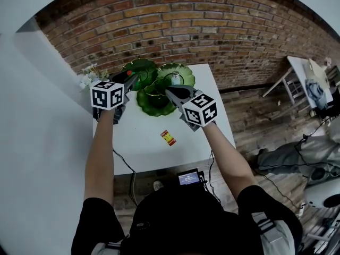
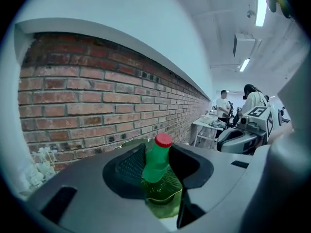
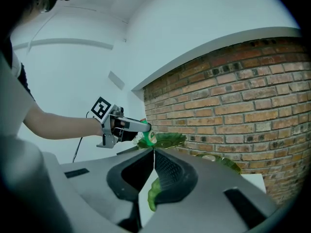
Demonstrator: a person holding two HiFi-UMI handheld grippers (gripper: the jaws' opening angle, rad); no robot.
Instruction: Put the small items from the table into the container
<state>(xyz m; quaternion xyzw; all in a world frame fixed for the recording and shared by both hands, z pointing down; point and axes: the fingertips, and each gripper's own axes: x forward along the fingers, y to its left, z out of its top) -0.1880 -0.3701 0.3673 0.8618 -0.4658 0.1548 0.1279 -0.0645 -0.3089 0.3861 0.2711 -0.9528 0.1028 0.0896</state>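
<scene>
The left gripper (image 2: 157, 174) pinches a small green bottle (image 2: 156, 163) between half-spread fingers. The right gripper (image 3: 153, 165) has its fingers pressed together above a green dish (image 1: 154, 104).

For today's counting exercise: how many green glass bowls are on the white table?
3: the back-left bowl, the back-right bowl, and the front bowl. The left tool and right tool cover parts, so another could hide.

A brick wall (image 1: 223, 31) stands behind, white flowers (image 1: 87, 78) at left.
</scene>
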